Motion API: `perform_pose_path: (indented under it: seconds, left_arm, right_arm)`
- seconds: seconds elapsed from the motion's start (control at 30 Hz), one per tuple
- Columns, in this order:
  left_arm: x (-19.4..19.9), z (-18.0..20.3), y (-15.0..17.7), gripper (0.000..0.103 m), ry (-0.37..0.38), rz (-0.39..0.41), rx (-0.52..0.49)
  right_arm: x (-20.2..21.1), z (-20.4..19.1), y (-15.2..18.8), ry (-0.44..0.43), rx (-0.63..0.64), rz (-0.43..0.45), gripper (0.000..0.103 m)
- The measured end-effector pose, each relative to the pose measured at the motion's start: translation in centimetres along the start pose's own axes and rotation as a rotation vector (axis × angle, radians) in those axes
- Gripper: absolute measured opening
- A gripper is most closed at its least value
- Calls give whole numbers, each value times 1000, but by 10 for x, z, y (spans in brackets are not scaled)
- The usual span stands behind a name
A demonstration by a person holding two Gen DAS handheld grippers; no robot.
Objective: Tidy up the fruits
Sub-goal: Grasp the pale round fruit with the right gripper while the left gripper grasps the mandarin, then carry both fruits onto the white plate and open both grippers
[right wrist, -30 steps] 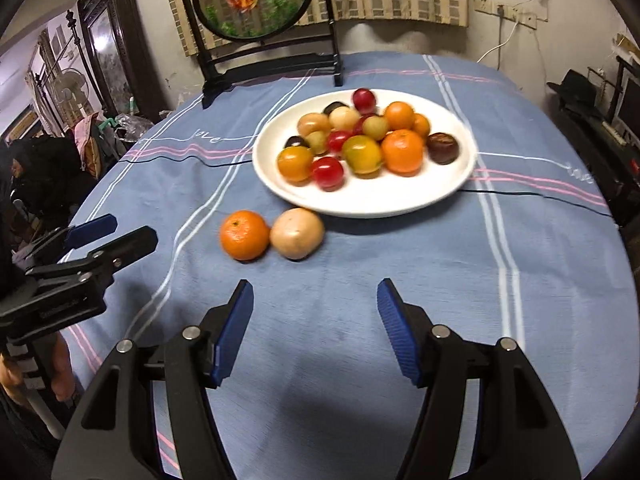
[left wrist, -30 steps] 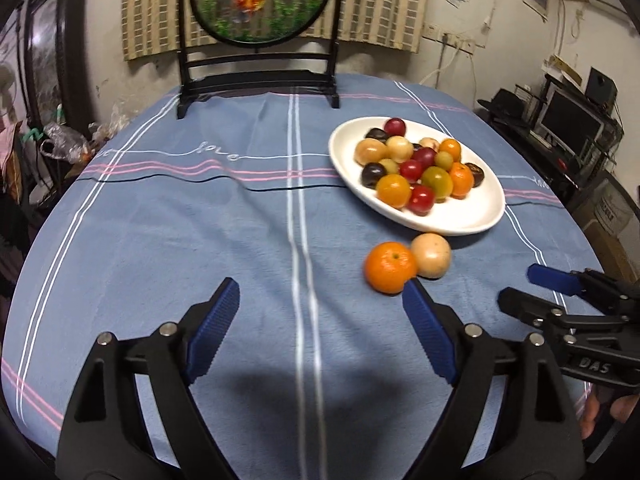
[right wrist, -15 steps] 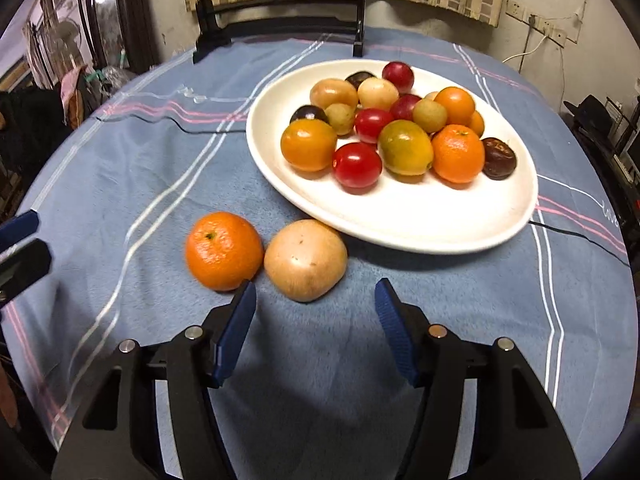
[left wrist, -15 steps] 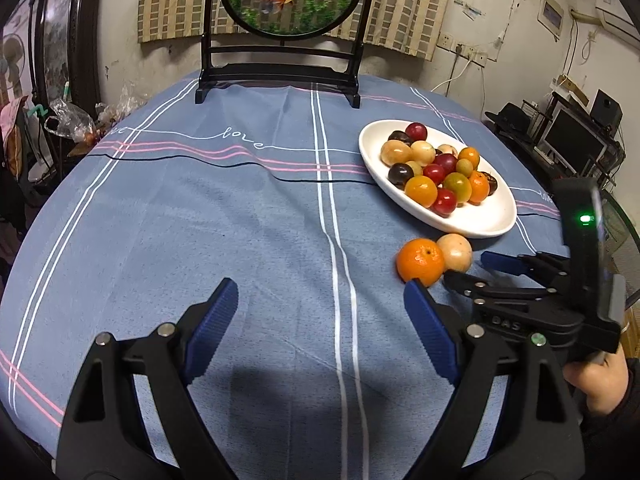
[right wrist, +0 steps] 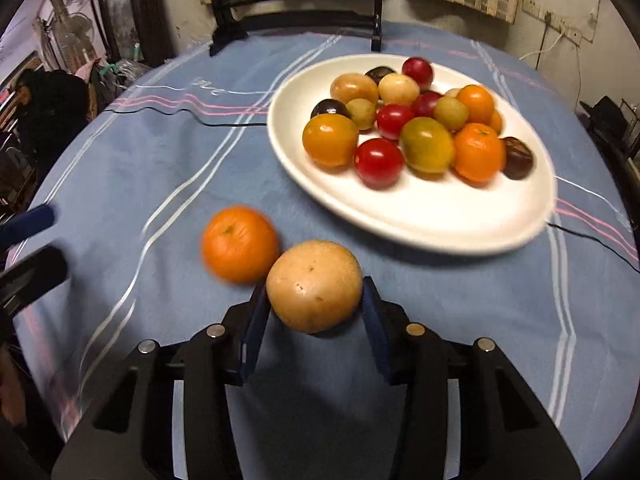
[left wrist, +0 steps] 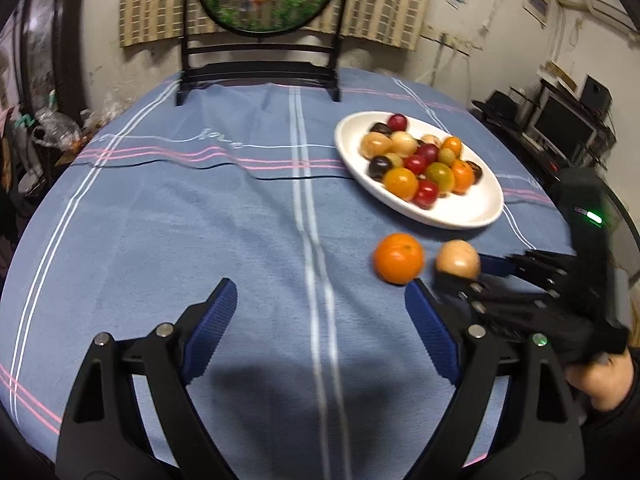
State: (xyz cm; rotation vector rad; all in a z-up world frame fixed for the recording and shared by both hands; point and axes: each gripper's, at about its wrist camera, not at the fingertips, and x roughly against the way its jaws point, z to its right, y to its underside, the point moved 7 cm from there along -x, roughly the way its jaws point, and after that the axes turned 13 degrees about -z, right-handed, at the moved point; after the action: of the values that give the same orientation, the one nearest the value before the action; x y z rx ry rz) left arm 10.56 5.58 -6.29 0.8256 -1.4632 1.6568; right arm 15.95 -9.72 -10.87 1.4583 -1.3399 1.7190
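Right tongs pinch a tan fruit near the bench's front edge, beside an orange and just short of the white plate of mixed fruit. Left tongs, spread wide, hover over the blue striped cloth nearby.

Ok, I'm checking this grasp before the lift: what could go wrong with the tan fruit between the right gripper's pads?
1. The right gripper holds the round tan fruit only near its pad tips, so the fruit could slip out forward.
2. The orange sits right beside the tan fruit, touching or nearly so; a lift or slip may send it rolling across the tablecloth.
3. The white plate is crowded at the far side; a drop there could knock fruit off, so the bare near part seems safer.
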Motion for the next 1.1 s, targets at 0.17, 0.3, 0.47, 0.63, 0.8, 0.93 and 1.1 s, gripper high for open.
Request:
perform_pose_path:
  seconds: [0.17,0.3,0.47,0.63,0.8,0.93,1.1]
  left_arm:
    - [-23,39,-8,88,37,-37,-97]
    - [-47,57,-15,89,14,-70,-137]
    - [-69,62,-22,89,-56,-95,-139]
    - [-88,59,-28,85,-70,-126,-112]
    - [-97,62,-25,44,-31,-155,-130]
    - [-87,61,-17,44,19,-142,-116]
    - [-64,63,-5,44,72,-125,-107]
  right_arm:
    - [17,28,43,24,-66,10,46]
    - [24,44,59,-2,-101,35,46]
    - [25,53,62,-37,-122,53,46]
    - [21,58,65,-56,-132,49,46]
    - [20,59,65,-70,-147,50,46]
    - [23,55,63,-67,-140,54,46]
    - [25,49,59,-60,-128,55,46]
